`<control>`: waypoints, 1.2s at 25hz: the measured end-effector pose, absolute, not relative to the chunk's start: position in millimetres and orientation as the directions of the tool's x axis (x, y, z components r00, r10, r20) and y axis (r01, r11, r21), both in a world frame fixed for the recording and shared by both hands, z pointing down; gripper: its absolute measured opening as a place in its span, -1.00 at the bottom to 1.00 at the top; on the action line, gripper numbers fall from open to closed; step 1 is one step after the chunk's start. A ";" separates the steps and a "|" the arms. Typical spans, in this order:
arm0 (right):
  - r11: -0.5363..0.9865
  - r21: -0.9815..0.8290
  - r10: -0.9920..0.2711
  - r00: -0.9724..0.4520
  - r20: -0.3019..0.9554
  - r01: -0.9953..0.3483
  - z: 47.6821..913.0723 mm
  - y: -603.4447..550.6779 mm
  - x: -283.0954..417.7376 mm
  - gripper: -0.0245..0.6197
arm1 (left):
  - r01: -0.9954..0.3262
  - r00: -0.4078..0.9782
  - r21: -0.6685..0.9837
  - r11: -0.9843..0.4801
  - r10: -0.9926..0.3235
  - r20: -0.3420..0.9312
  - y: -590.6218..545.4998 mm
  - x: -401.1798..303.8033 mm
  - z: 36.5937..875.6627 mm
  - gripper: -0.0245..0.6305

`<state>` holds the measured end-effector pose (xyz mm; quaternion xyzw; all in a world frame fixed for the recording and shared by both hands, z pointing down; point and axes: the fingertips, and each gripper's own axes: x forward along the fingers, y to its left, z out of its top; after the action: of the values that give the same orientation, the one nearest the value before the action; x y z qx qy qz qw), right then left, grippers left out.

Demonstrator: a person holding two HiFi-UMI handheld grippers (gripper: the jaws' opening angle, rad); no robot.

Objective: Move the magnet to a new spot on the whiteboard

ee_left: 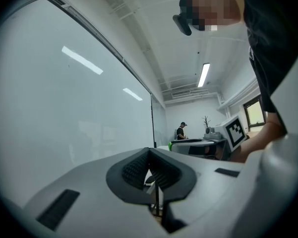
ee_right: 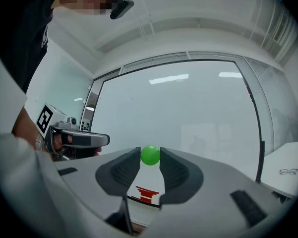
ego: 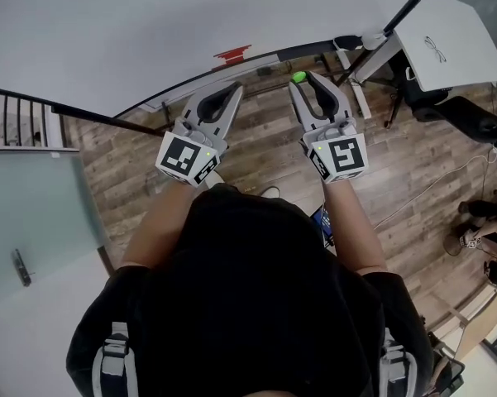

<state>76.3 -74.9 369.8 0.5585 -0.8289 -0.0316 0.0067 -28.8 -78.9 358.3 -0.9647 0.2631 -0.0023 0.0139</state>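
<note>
Head view, looking steeply down on a person facing a whiteboard (ego: 149, 23), one gripper in each hand, both pointing level at the board. The right gripper (ego: 302, 79) is clamped on the magnet (ee_right: 149, 154), a small green ball pinched at the very tips of the two pads and touching both. In the head view the magnet sits over the wood floor (ego: 256, 151), near the board's lower edge but apart from it. The right gripper view shows it against the board's white face, with a red item (ee_right: 145, 194) lower down on the board's ledge. The left gripper (ego: 233, 88), beside the right one and level with it, has its jaws closed tip to tip with nothing between them. It also stops short of the board. At the far right stands a white desk (ego: 459, 56) bearing a pair of glasses (ego: 435, 48).
</note>
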 end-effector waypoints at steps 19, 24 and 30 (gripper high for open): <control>0.225 0.034 -0.974 -0.224 0.036 -0.974 479.9 -224.3 164.6 -0.55 | -0.519 0.854 0.019 -0.854 -0.519 0.027 -221.7 62.5 464.1 -0.92; 0.219 -0.003 -0.972 -0.218 0.087 -0.976 513.3 -269.6 166.7 -0.55 | -0.521 0.853 0.025 -0.853 -0.520 0.050 -254.9 77.2 489.5 -0.92; 0.220 -0.014 -0.966 -0.220 0.137 -0.975 549.7 -313.1 164.7 -0.55 | -0.497 0.867 0.067 -0.865 -0.494 0.066 -286.0 89.9 520.4 -0.92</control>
<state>164.7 -313.1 549.7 0.6224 -0.7796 0.0485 0.0494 89.9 -286.0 520.4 -0.9654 0.2567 -0.0232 -0.0410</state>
